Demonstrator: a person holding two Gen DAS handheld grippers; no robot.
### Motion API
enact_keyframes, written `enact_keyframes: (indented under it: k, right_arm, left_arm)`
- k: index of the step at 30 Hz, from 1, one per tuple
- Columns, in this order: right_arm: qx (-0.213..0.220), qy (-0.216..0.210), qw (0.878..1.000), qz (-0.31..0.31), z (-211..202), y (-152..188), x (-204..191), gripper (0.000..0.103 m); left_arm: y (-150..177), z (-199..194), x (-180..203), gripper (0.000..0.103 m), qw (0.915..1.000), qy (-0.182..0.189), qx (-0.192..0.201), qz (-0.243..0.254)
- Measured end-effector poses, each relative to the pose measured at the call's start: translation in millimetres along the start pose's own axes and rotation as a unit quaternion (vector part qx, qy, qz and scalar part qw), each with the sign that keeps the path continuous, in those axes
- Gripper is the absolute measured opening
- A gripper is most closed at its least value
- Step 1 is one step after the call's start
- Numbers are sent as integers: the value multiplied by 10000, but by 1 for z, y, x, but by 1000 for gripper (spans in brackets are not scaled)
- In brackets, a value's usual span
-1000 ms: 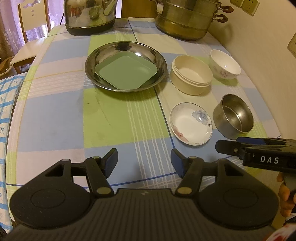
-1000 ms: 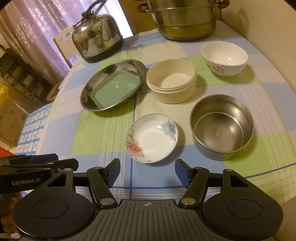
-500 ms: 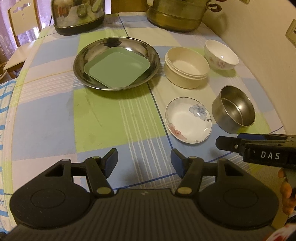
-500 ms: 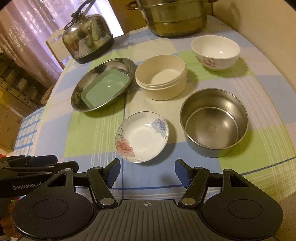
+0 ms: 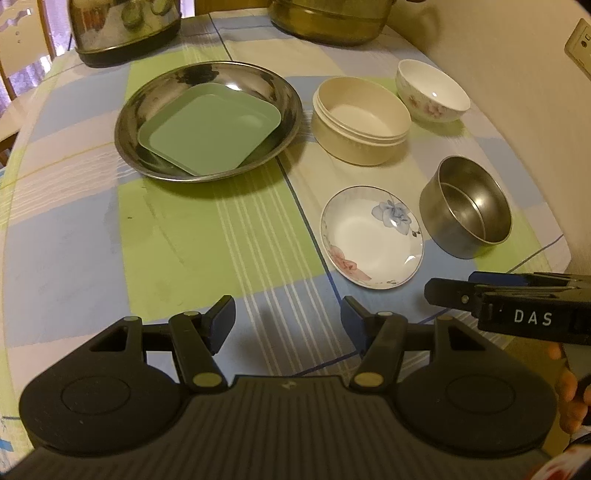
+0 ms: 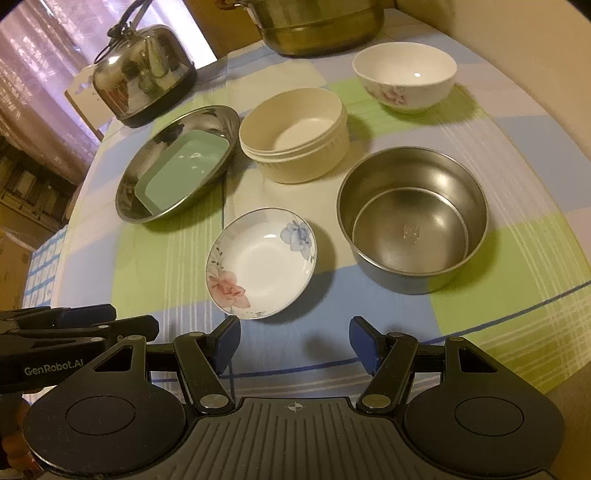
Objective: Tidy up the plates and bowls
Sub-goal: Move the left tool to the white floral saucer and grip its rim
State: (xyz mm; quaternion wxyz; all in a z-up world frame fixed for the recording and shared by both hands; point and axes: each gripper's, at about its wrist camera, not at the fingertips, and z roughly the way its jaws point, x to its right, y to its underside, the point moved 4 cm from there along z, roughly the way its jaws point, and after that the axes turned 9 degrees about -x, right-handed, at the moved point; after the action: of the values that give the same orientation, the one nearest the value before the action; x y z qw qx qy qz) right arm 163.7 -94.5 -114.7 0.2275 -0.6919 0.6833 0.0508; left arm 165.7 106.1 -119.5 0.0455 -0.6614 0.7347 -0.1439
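A green square plate [image 5: 208,127] [image 6: 184,170] lies in a wide steel plate [image 5: 155,110] [image 6: 173,129]. To its right stand a cream bowl [image 5: 360,120] [image 6: 295,134], a white floral bowl [image 5: 432,90] [image 6: 404,75], a small floral dish [image 5: 371,236] [image 6: 260,260] and a steel bowl [image 5: 465,210] [image 6: 412,218]. My left gripper [image 5: 288,323] is open and empty over the near table edge. My right gripper [image 6: 293,338] is open and empty, just short of the floral dish and steel bowl.
A steel kettle [image 5: 125,26] [image 6: 144,74] and a brass steamer pot [image 5: 328,18] [image 6: 321,26] stand at the far edge of the checked tablecloth [image 5: 74,240]. A wall [image 5: 517,74] runs close along the right side. A chair [image 5: 14,55] is at far left.
Both grippers have moved forward over the table toward the dishes, which now look larger and nearer. Neither gripper has changed its opening, and no dish has moved.
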Motion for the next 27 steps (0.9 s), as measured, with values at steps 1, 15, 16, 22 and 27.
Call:
enact_keyframes:
  k: [1, 15, 16, 22, 27]
  right_arm:
    - [11, -1, 10000, 30, 1, 0, 0, 65]
    - [451, 203, 9977, 454, 23, -6, 6, 51]
    - [477, 211, 9976, 466, 24, -7, 6, 49]
    - [613, 266, 9965, 501, 30, -12, 5, 42]
    - [672, 326, 9959, 511, 34, -16, 4, 29]
  left_arm:
    - [-1, 2, 0, 61, 10000, 57, -14, 14]
    - [-24, 31, -5, 48, 9976, 634, 130, 241]
    - [-26, 33, -4, 47, 9973, 672, 145, 273]
    - [-37, 43, 4, 39, 9956, 779, 187, 483]
    - [-45, 52, 10, 30, 9948, 774, 226, 625]
